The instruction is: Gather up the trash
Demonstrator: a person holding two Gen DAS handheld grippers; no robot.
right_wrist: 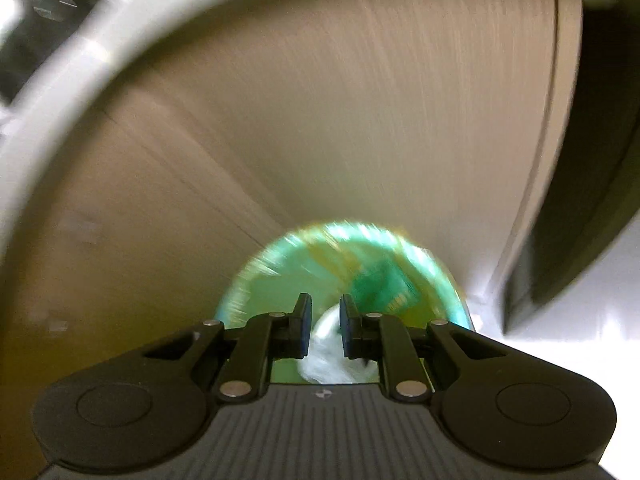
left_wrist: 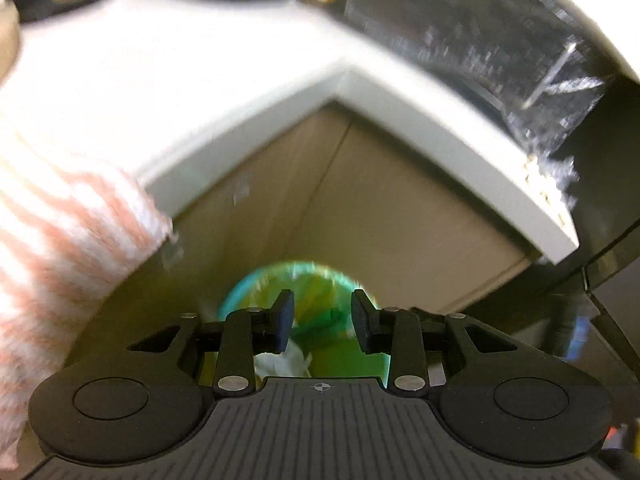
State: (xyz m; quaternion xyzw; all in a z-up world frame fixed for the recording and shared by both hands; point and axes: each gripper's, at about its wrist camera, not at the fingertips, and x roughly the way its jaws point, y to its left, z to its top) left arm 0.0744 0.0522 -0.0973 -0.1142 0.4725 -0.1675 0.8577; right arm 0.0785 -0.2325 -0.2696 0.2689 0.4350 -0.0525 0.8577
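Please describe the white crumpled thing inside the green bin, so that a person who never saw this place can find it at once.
Start at the white counter with tan cabinet panels under it; below them stands a round bin lined with a green bag. The white crumpled paper lies inside, seen between the right gripper fingers. It is the only white piece among green wrappers.

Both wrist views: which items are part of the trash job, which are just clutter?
Job:
green-lined bin, also
white crumpled paper in it
left gripper, open
right gripper, slightly open, blurred

Clutter:
white counter
striped towel
beige cabinet
black plastic bag
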